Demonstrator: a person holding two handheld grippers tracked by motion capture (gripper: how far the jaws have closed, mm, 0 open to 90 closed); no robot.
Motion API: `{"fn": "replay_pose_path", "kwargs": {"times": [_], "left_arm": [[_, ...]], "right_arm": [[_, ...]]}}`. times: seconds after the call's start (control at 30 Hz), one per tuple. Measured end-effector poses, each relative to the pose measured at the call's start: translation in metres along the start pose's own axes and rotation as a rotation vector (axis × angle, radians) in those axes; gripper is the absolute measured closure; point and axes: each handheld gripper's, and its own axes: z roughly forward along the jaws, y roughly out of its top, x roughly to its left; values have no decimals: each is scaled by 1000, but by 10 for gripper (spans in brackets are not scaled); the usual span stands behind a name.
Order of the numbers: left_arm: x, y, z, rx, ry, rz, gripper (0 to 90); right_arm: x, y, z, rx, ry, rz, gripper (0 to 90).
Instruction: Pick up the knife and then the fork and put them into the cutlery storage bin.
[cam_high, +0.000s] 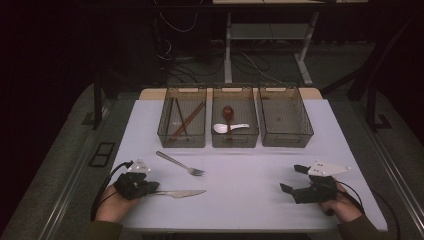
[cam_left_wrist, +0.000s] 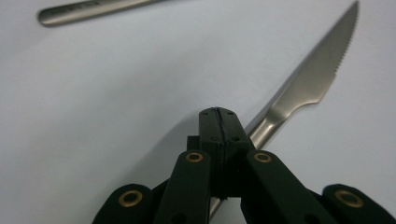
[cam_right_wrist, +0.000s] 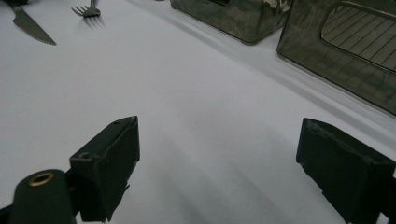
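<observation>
Near the table's front-left corner, our left gripper (cam_high: 150, 187) clamps the knife (cam_high: 181, 193) handle; we should lift level. Our right gripper (cam_high: 292, 179) rests open.

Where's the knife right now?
In the high view the knife lies on the table's near left side, handle in the shut left tongs, just in front of the fork.

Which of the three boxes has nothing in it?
The right-hand box, nearest the right gripper, looks empty. The middle box holds two spoons, and the left box holds chopsticks.
</observation>
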Motion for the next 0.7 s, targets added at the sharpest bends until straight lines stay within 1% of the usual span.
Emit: {"fn": "replay_pose_path", "kwargs": {"times": [0.1,0.2,0.23,0.33,0.43,0.53,0.57,0.63,0.67,0.7], "left_arm": [[-3,-3,-2,0,-10,10,892],[-4,-2,-6,-24,-11,21,889],[-4,-1,-7,-37,-18,28,852],[-11,5,-8,-75,-65,59,843],[-24,14,0,-93,-116,110,798],[-37,25,10,-90,-150,155,711],[-41,28,14,-91,-155,157,690],[-46,34,21,-93,-167,179,675],[-49,38,25,-90,-172,200,677],[-53,41,28,-88,-184,206,691]], "right_arm": [[0,0,0,3,-2,1,132],[0,0,0,2,-1,1,132],[0,0,0,2,0,1,132],[-1,0,0,4,-3,2,132],[0,0,1,5,-2,2,132],[0,0,1,5,-2,-2,132],[0,0,1,5,-1,-3,132],[0,0,1,5,-1,-1,132],[0,0,1,4,0,-1,132],[0,0,1,4,0,-2,131]]}}
